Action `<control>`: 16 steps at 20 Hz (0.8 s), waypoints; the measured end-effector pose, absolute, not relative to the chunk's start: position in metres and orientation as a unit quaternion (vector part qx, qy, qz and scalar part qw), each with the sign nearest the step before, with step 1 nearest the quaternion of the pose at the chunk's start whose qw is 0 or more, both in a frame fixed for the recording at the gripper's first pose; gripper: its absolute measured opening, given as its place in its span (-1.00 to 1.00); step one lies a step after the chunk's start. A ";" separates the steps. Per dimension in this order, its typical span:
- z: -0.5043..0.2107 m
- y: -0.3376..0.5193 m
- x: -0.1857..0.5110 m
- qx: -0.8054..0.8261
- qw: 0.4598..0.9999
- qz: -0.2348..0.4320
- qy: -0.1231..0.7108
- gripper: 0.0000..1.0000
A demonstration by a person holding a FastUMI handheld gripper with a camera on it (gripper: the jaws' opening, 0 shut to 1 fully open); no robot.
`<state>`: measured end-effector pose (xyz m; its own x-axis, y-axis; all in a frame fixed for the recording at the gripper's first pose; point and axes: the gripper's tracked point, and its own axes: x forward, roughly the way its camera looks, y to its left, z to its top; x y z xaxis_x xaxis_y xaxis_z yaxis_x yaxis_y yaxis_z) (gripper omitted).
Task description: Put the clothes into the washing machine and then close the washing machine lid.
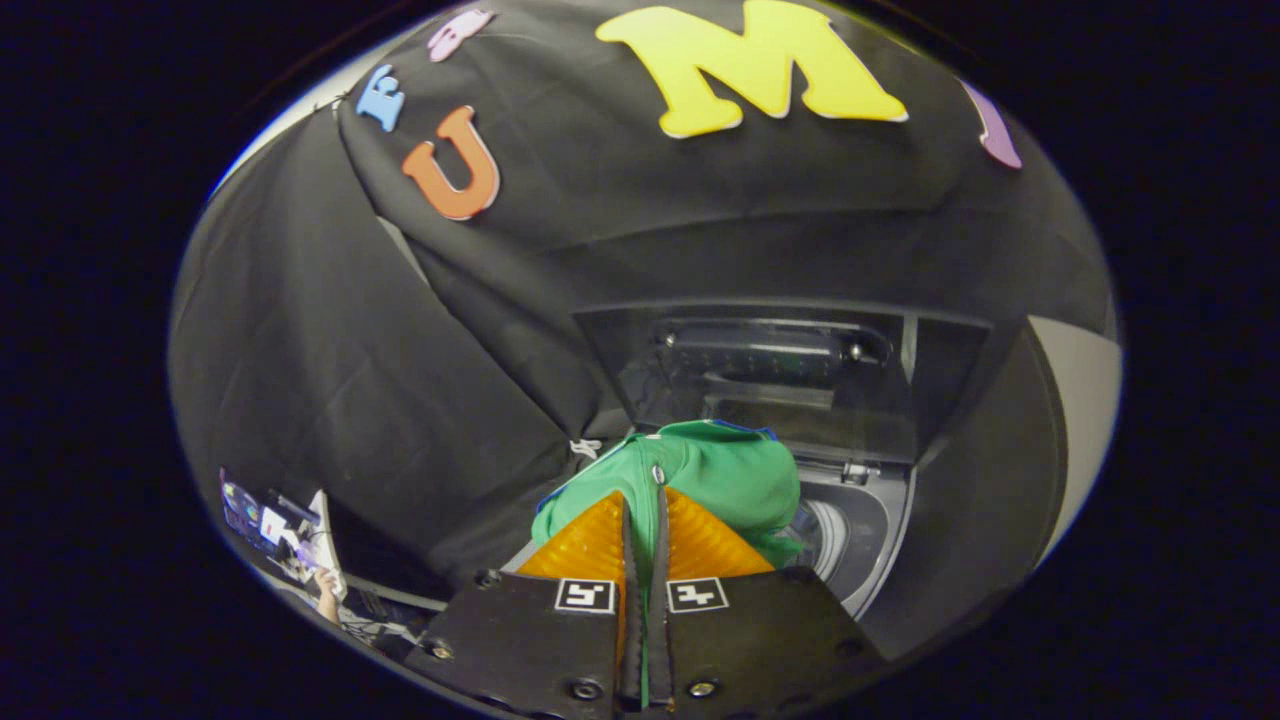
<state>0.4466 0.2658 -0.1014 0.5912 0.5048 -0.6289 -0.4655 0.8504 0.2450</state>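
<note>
The gripper (645, 500) was clamped on a bunched green garment (720, 475) hanging over the washing machine's (860, 540) open drum, lid (770, 370) raised beyond.

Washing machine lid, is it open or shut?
Open. The lid stands up behind the round tub, beyond the gripper, whose fingers pinch a green shirt.

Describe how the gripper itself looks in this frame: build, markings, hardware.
The gripper has two wedge-shaped ribbed fingers tapering to points, mounted on flat dark plates. Each plate bears a small square black-and-white marker near the finger base, and round screw heads sit at the plate corners. No cables are visible.
</note>
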 end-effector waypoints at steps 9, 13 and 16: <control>-0.183 0.254 0.497 0.051 0.888 0.193 0.413 -0.88; -0.213 0.249 0.514 0.056 0.889 0.163 0.425 -0.88; -0.223 0.241 0.523 0.064 0.890 0.145 0.427 -0.88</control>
<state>0.5226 0.2409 -0.2232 0.5927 0.3123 -0.7424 -0.2030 0.9499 0.2376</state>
